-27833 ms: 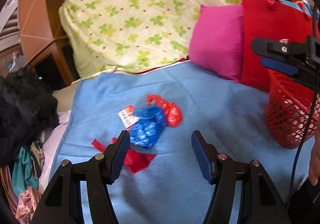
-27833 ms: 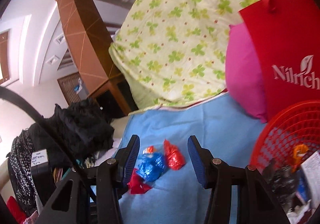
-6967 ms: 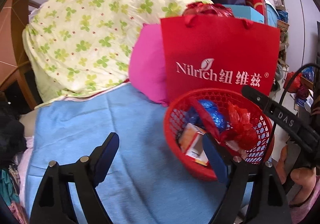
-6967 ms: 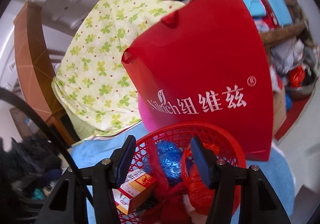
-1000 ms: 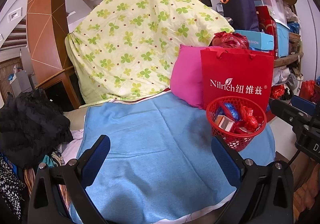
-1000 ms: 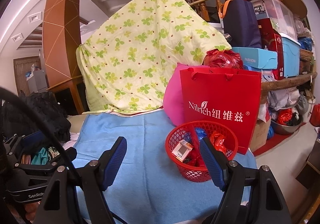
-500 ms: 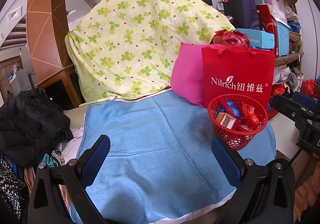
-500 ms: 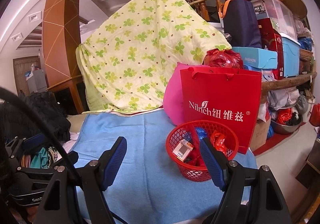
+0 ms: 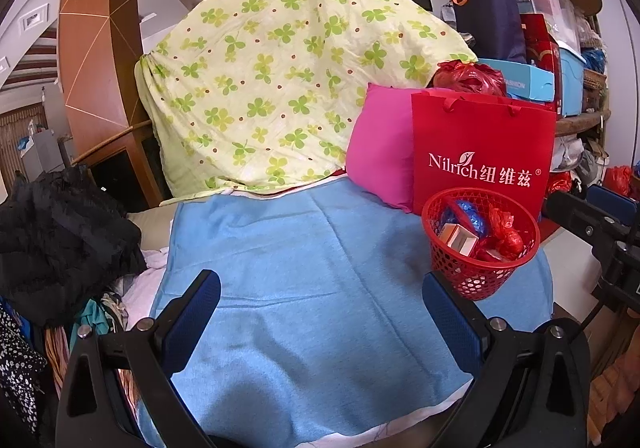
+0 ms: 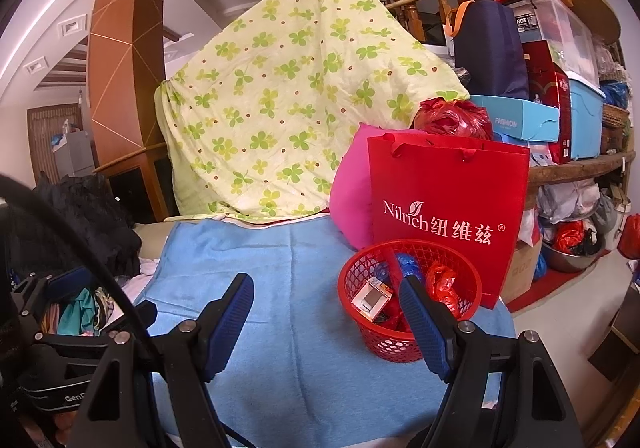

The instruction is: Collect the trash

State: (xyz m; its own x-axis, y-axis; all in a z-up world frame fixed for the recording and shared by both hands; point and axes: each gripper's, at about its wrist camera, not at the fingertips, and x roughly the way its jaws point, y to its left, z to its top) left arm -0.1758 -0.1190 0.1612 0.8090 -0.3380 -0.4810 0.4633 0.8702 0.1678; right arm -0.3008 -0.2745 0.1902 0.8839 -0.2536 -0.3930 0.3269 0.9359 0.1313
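A red mesh basket (image 9: 480, 272) (image 10: 384, 340) stands on the right side of the blue cloth (image 9: 312, 288) (image 10: 280, 304). Inside it lie a small white and orange box (image 9: 458, 238) (image 10: 372, 302), a crumpled blue wrapper (image 9: 468, 211) (image 10: 406, 262) and red plastic wrappers (image 9: 504, 234) (image 10: 440, 282). My left gripper (image 9: 320, 304) is open over the near part of the cloth with nothing between its fingers. My right gripper (image 10: 326, 304) is open too and holds nothing; its right finger (image 10: 420, 324) overlaps the basket in the picture.
Behind the basket stand a red paper bag (image 9: 480, 151) (image 10: 444, 207) and a pink cushion (image 9: 380, 151). A green clover quilt (image 9: 280, 79) is heaped at the back. Black clothing (image 9: 52, 232) piles up at left. Shelves with boxes fill the right (image 10: 560, 87).
Over the last second nothing visibly moved. Long before, the wrappers lay on the blue cloth; they now sit in the basket, and both grippers are farther back.
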